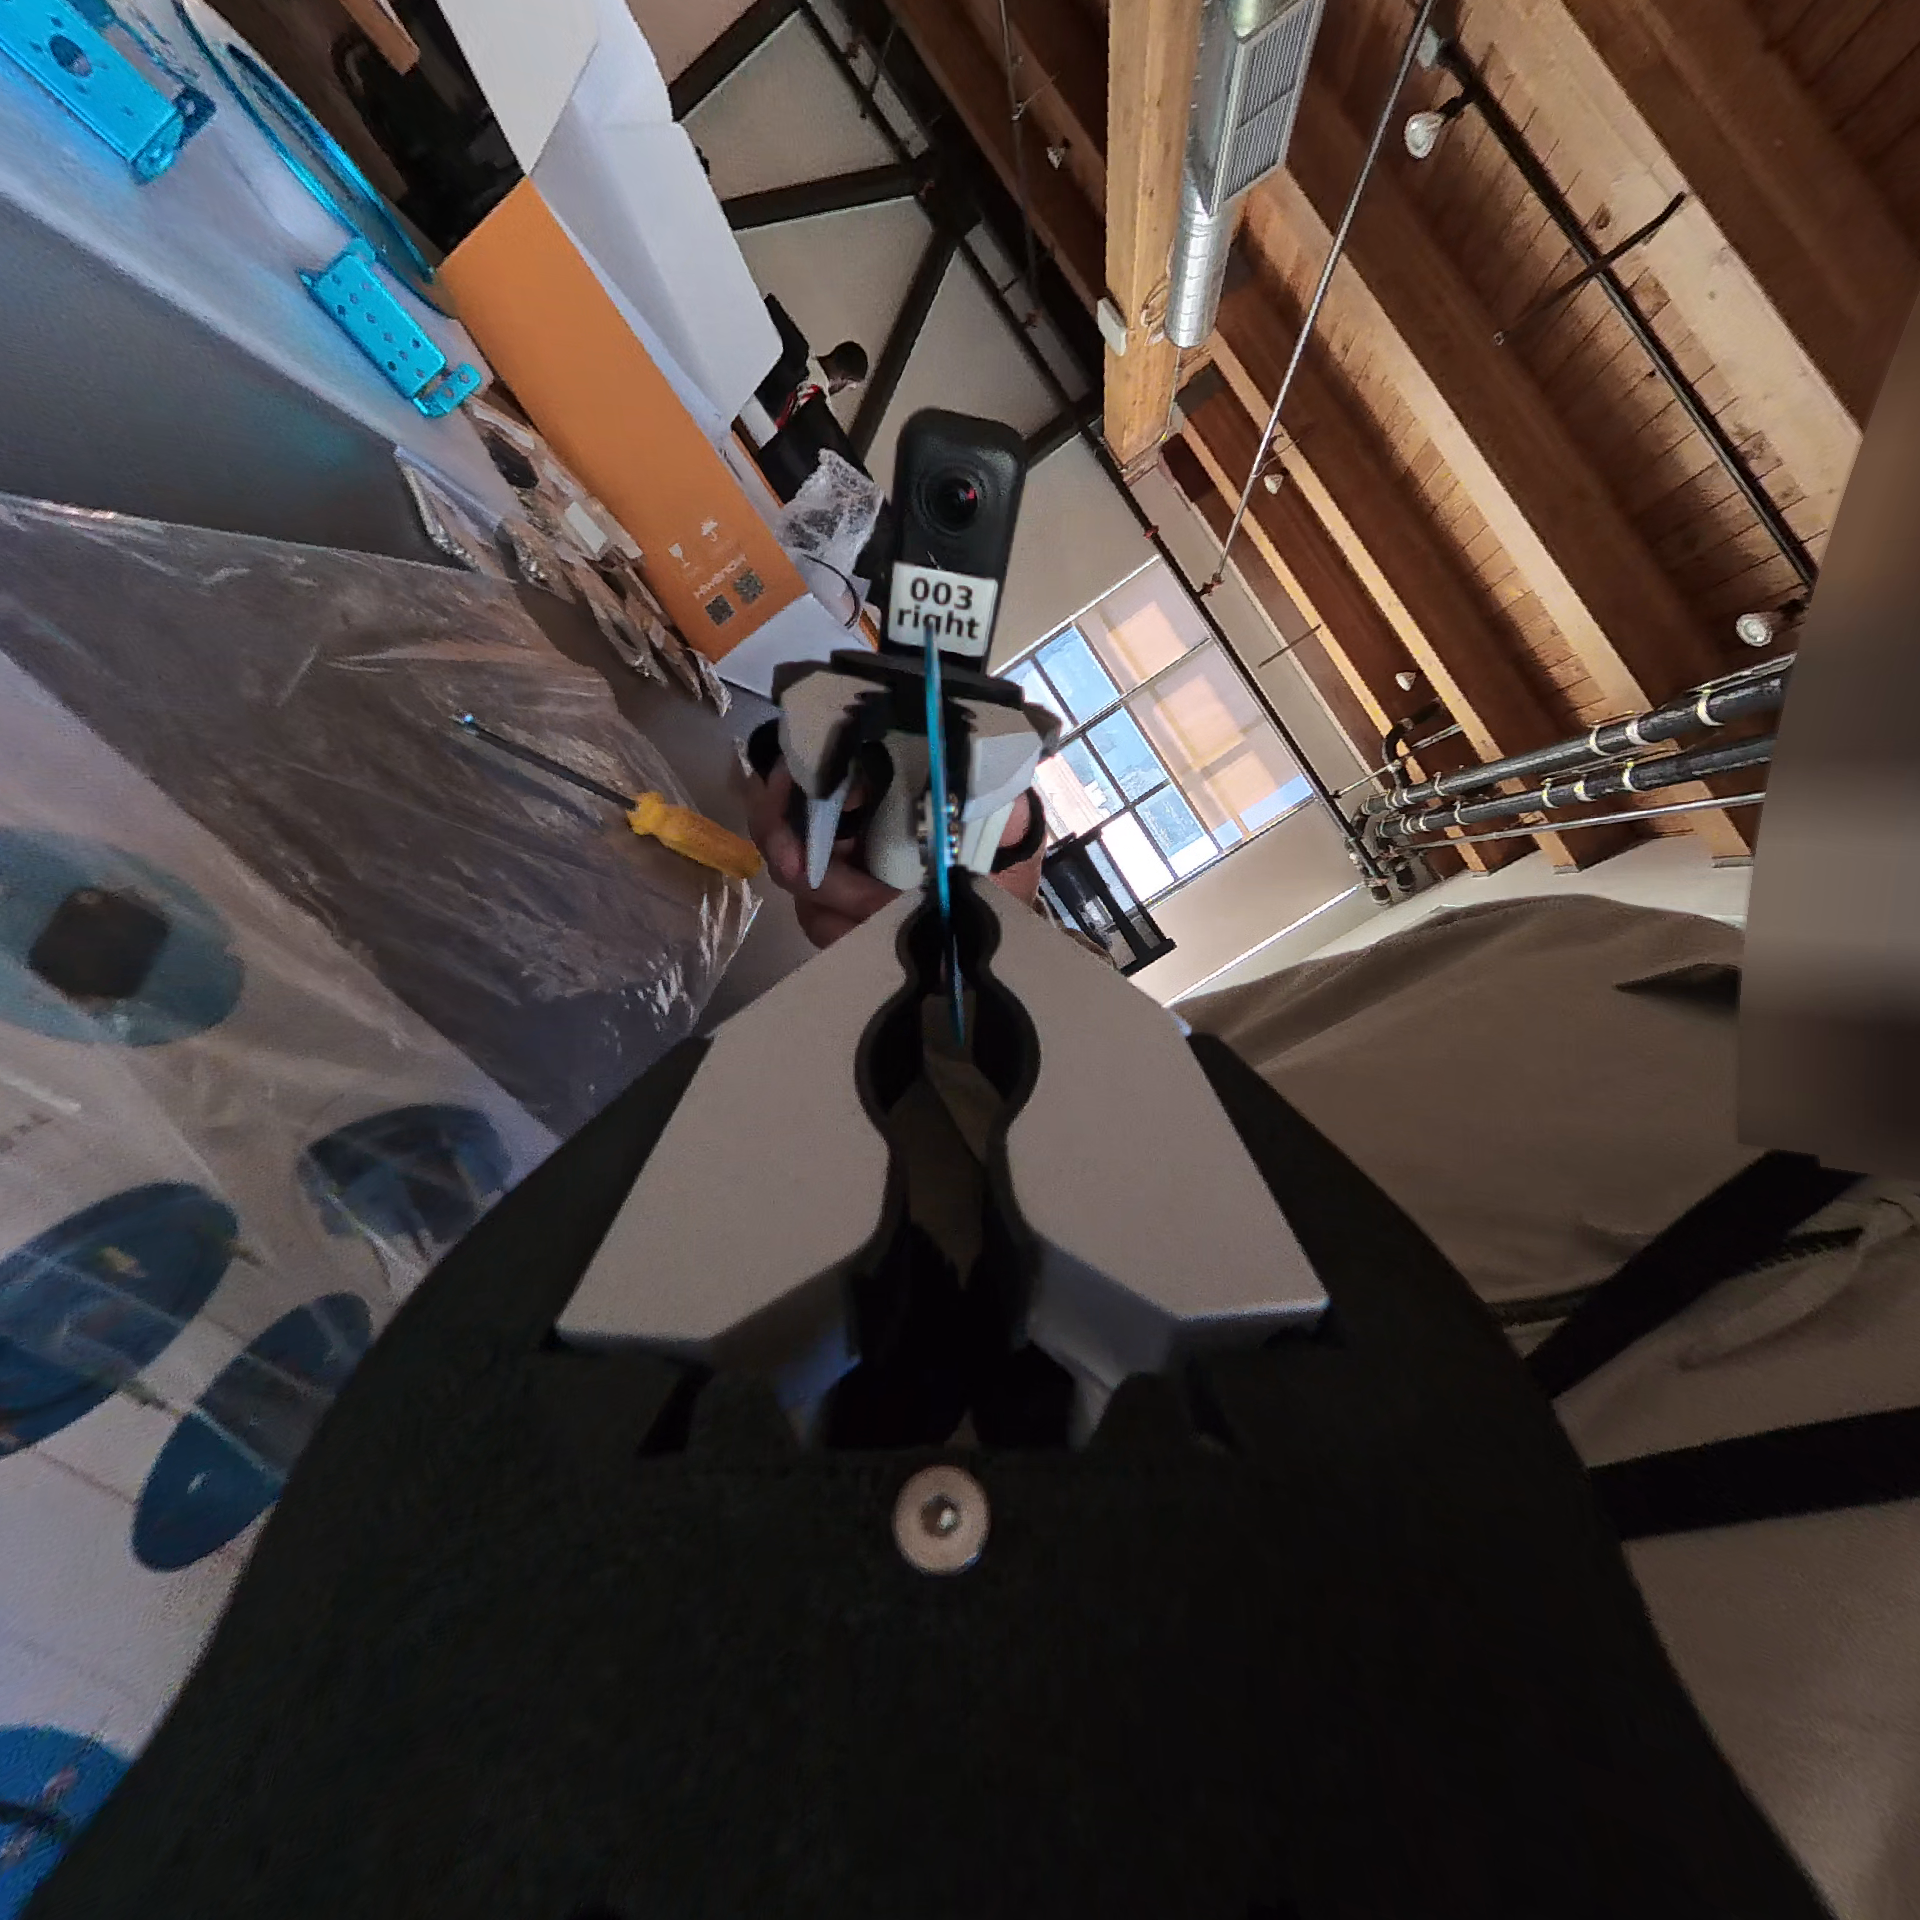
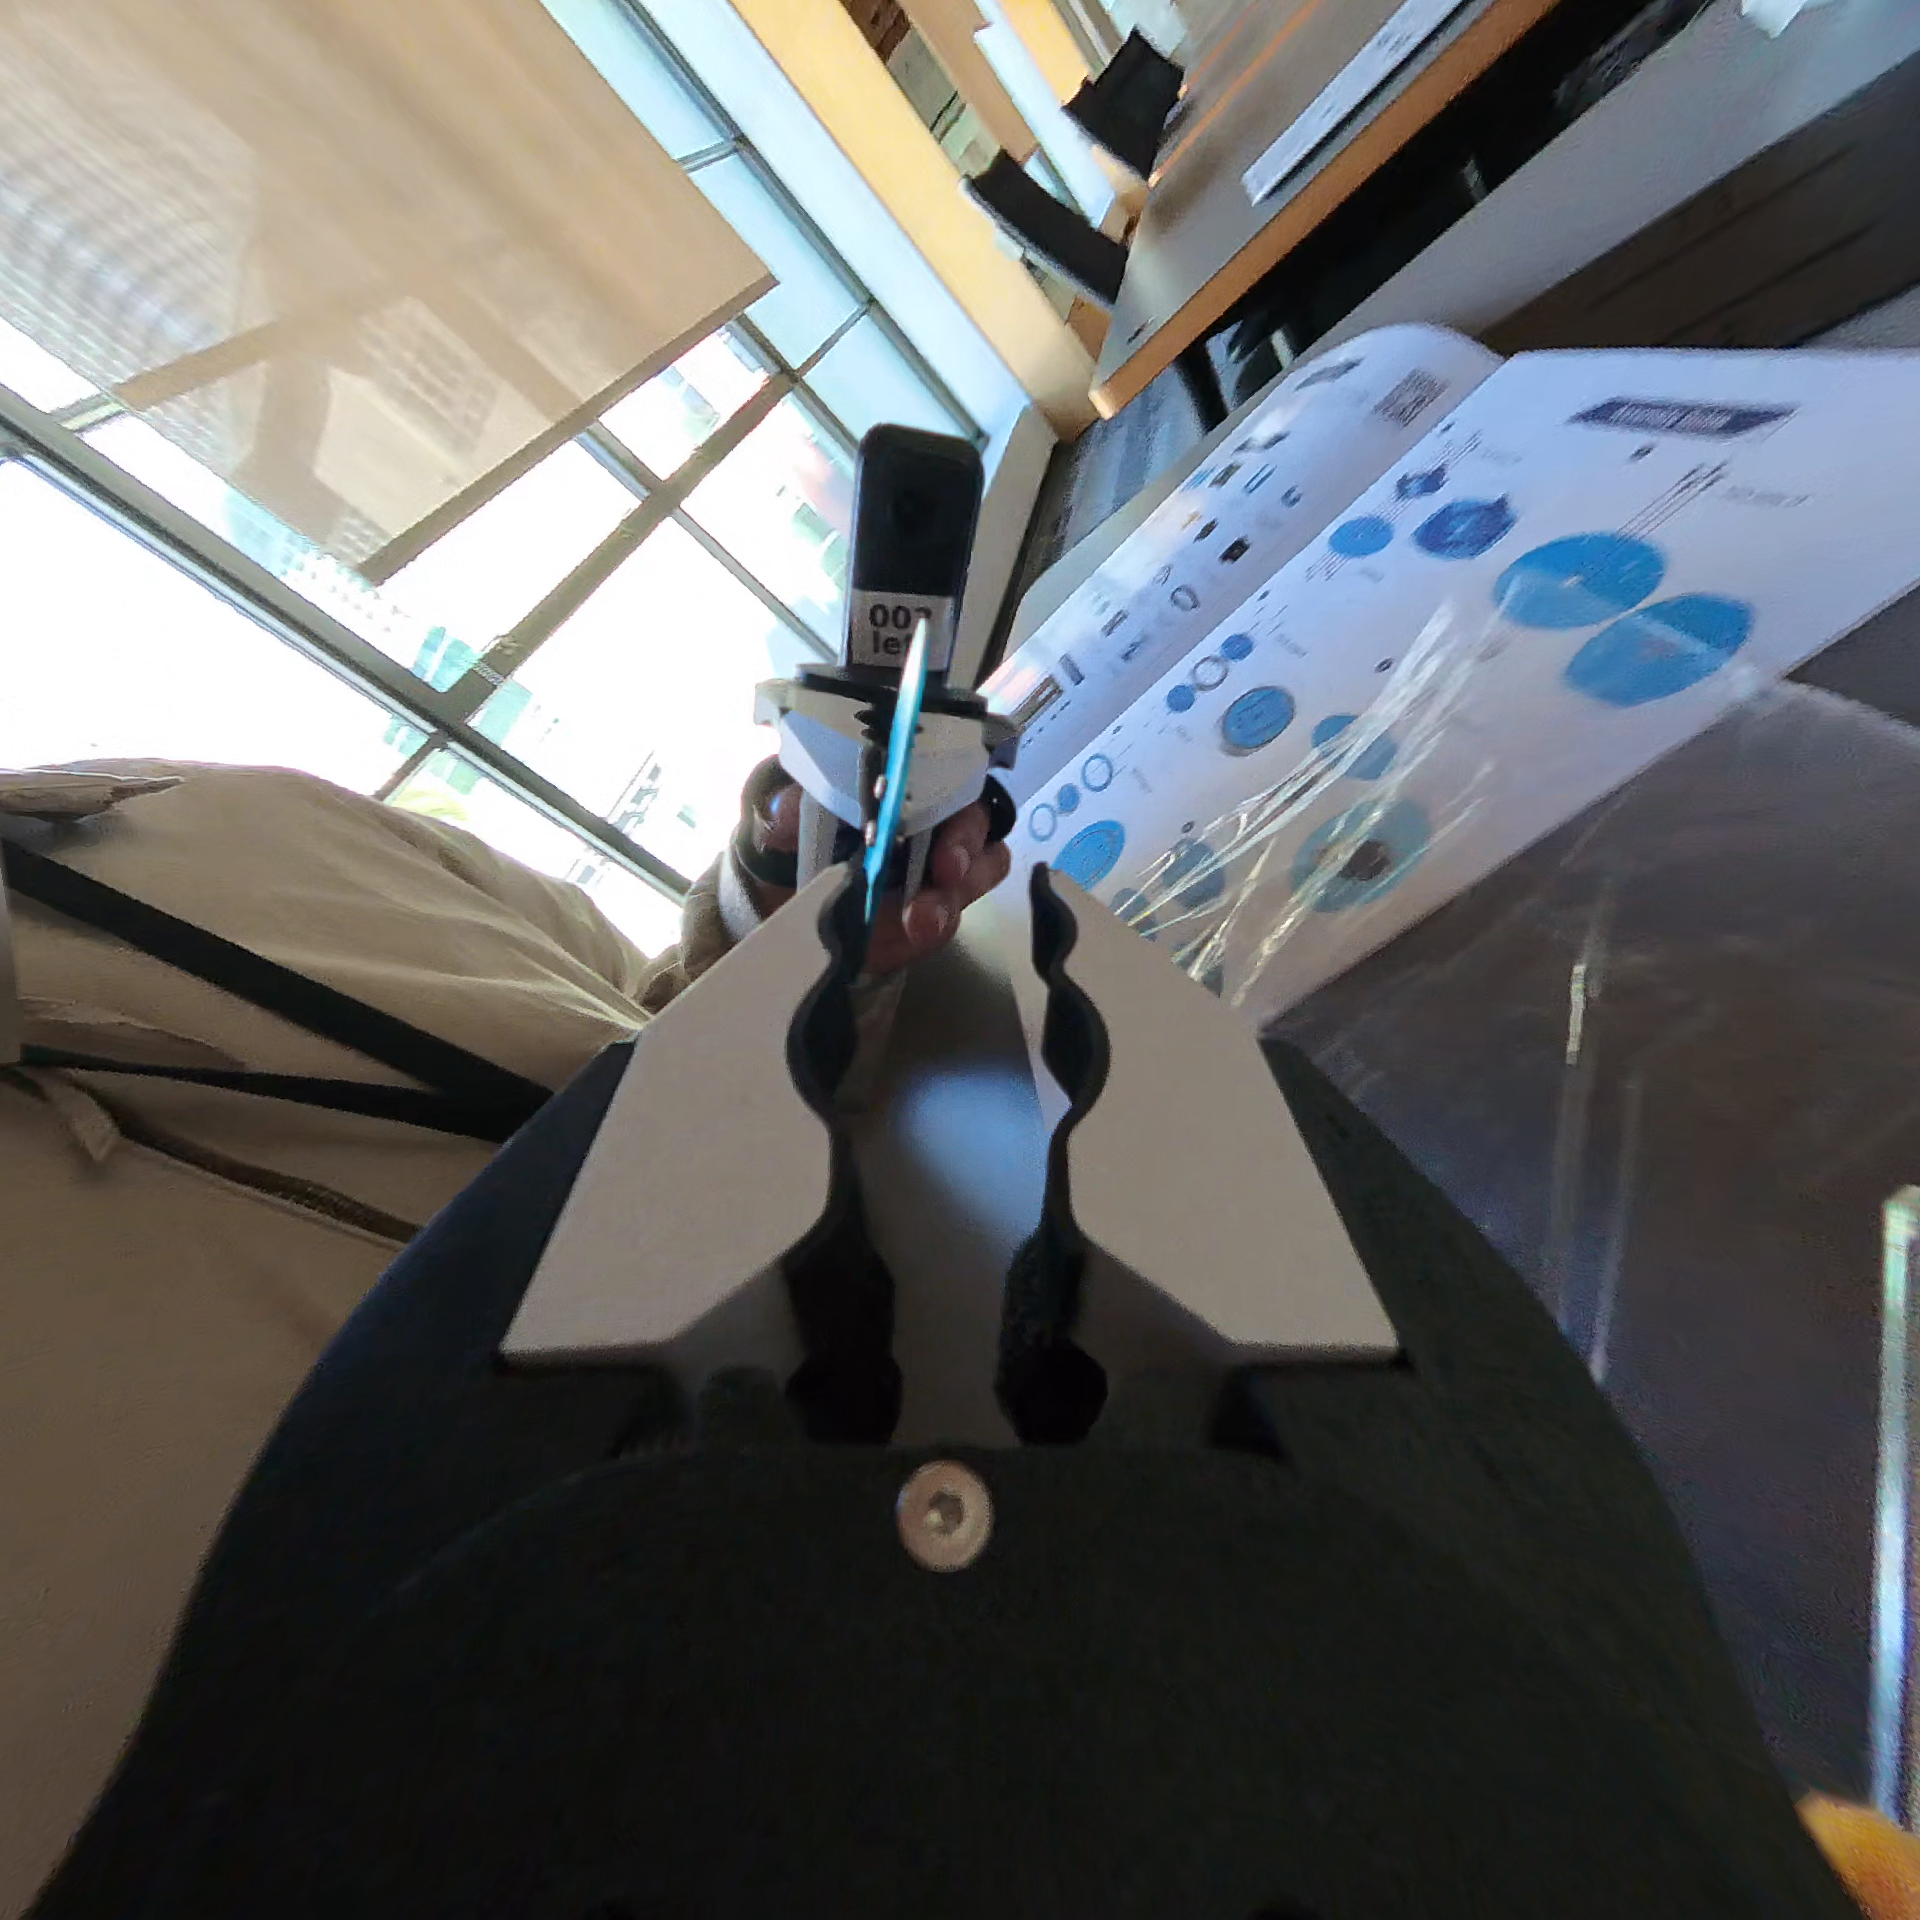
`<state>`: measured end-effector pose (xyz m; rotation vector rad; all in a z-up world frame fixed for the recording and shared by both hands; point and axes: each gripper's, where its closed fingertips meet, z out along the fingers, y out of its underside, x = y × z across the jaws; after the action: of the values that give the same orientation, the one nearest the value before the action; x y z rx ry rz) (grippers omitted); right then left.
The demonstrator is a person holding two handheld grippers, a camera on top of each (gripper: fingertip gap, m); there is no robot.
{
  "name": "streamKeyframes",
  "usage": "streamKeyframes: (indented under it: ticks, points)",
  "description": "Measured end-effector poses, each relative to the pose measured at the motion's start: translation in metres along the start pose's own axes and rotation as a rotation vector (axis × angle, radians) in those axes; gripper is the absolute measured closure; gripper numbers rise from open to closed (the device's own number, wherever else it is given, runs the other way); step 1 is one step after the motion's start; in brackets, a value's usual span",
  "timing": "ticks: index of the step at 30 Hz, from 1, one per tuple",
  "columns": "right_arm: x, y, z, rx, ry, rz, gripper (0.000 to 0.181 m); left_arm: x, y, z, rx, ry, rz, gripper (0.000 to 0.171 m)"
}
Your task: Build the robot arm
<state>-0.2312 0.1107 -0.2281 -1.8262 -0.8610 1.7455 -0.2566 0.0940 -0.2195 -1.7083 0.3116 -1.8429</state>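
Observation:
A thin blue metal plate (image 1: 940, 769), seen edge-on, is held in the air between the two grippers. My left gripper (image 1: 951, 920) is shut on the near end of the plate. My right gripper (image 1: 904, 852) faces it from the other side. In the right wrist view my right gripper (image 2: 940, 883) is open, and the blue plate (image 2: 896, 769) stands close to one of its fingers (image 2: 727, 1091), inside the gap. The left gripper (image 2: 868, 862) shows there, clamped on the plate, with a hand behind it.
A yellow-handled screwdriver (image 1: 691, 831) lies on clear plastic film on the table. Blue perforated brackets (image 1: 390, 332) and an orange and white box (image 1: 623, 416) stand farther back. A printed sheet with blue circles (image 2: 1558, 582) lies beside them. A person's beige garment (image 2: 260, 1039) is close by. There is about 4 cm between the tips of the two grippers.

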Motion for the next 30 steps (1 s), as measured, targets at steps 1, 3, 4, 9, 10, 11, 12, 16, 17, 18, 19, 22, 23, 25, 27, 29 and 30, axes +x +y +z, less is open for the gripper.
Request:
streamKeyframes:
  ticks: [1,3,4,9,10,11,12,16,17,18,19,22,23,25,27,29,30]
  points:
    - [-0.002,0.002,0.004,-0.005,-0.033,0.022,0.158,-0.003,0.002,-0.002,-0.006,-0.008,-0.007,0.171]
    - [-0.007,0.003,0.010,-0.005,-0.104,0.086,0.180,-0.008,0.000,-0.007,0.007,-0.022,-0.023,0.171]
    - [-0.004,0.003,0.013,-0.003,-0.103,0.131,0.181,-0.010,-0.002,-0.009,0.015,-0.029,-0.028,0.171]
    - [0.026,0.004,0.013,0.029,0.075,0.217,0.181,-0.043,-0.027,-0.029,0.037,-0.335,0.214,0.156]
    - [0.039,0.002,0.008,0.050,0.153,0.233,0.181,-0.050,-0.037,-0.039,0.042,-0.432,0.306,0.156]
    - [0.053,0.000,0.002,0.071,0.232,0.232,0.181,-0.058,-0.048,-0.049,0.037,-0.533,0.404,0.155]
    - [0.066,-0.002,-0.004,0.085,0.295,0.245,0.181,-0.065,-0.057,-0.058,0.015,-0.638,0.502,0.154]
    - [0.095,-0.003,-0.014,0.070,0.445,0.283,0.181,-0.111,-0.064,-0.074,-0.217,-0.961,0.671,0.156]
    - [0.100,-0.001,-0.016,0.048,0.473,0.278,0.181,-0.120,-0.064,-0.072,-0.234,-0.992,0.660,0.160]
    - [0.103,0.001,-0.016,0.028,0.485,0.282,0.181,-0.126,-0.063,-0.067,-0.242,-0.985,0.649,0.162]
    - [0.106,0.005,-0.017,0.008,0.496,0.286,0.181,-0.130,-0.058,-0.061,-0.264,-0.966,0.633,0.162]
    - [0.108,0.013,-0.024,-0.018,0.523,0.279,0.180,-0.140,-0.048,-0.051,-0.313,-0.970,0.641,0.162]
    - [0.109,0.016,-0.028,-0.032,0.543,0.269,0.179,-0.141,-0.046,-0.049,-0.325,-0.976,0.654,0.162]
    - [0.110,0.021,-0.038,-0.047,0.569,0.260,0.178,-0.140,-0.040,-0.042,-0.344,-0.968,0.675,0.162]
    - [0.110,0.024,-0.052,-0.056,0.590,0.267,0.177,-0.142,-0.032,-0.035,-0.378,-0.968,0.679,0.162]
    - [0.110,0.028,-0.064,-0.075,0.609,0.266,0.177,-0.143,-0.025,-0.026,-0.403,-0.961,0.685,0.162]
    - [0.109,0.030,-0.070,-0.080,0.617,0.266,0.176,-0.143,-0.024,-0.022,-0.405,-0.962,0.695,0.162]
